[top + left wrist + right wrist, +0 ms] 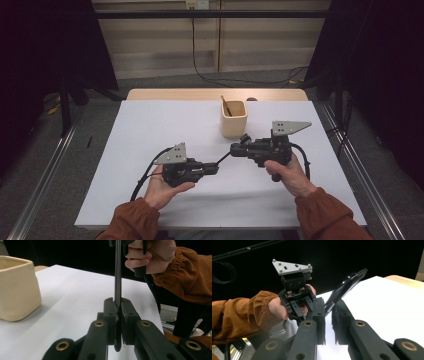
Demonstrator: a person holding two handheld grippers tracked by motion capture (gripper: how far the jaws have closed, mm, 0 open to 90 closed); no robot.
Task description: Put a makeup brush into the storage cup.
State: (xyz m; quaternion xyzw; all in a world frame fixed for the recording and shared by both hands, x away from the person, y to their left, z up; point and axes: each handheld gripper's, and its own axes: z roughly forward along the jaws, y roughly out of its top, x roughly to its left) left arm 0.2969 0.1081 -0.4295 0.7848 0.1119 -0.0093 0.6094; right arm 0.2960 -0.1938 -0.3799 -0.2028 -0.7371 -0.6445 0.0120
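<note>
black tongs (223, 158) held above the white table (150, 130) between left gripper (215, 169) and right gripper (234, 149), arms apparently pressed together, liable to slip if either grip loosens.

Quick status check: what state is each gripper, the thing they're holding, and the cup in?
Left gripper: shut on the black utensil, at its thin handle.
Right gripper: jaws either side of the black utensil, small gap showing; grip unclear.
Black utensil: lifted off the table, between both grippers.
Cup: upright, wooden stick leaning inside.
</note>
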